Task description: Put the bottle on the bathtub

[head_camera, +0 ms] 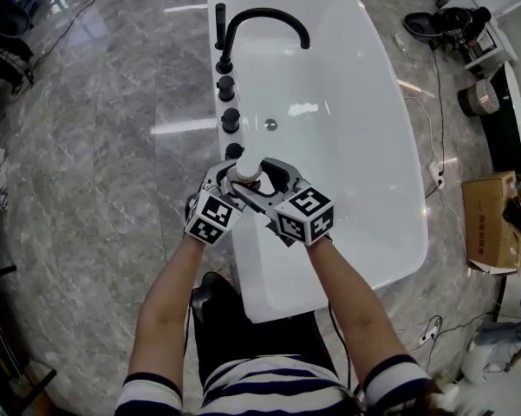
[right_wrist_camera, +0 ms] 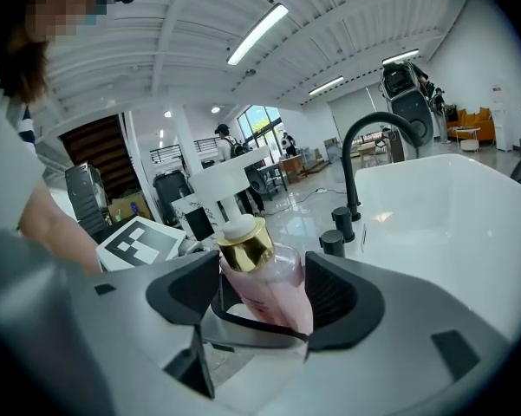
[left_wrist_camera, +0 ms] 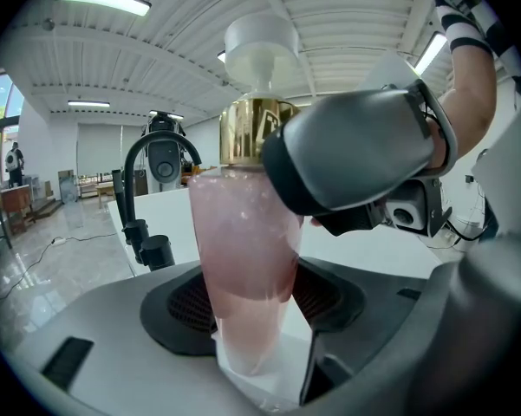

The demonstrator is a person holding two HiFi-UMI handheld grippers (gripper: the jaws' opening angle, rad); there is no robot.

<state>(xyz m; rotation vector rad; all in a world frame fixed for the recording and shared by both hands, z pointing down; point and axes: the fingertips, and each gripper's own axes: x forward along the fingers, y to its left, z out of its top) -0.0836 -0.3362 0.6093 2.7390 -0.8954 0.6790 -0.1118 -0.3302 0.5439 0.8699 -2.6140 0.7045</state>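
Left gripper [left_wrist_camera: 251, 302] and right gripper [right_wrist_camera: 262, 297] are both pinching the bottle [left_wrist_camera: 243, 241] in their jaws at the bathtub [head_camera: 258, 271] rim, 6 o'clock of the taps [head_camera: 231, 118]; placing is likely calling for settling it upright, then spreading.

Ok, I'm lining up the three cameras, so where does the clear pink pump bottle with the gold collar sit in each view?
Head view: the clear pink pump bottle with gold collar is near centre, just below the row of black round knobs, only its top showing.
Left gripper view: centre, upright between the jaws.
Right gripper view: lower centre, leaning left between the jaws.
Shared landmark: the black curved faucet.
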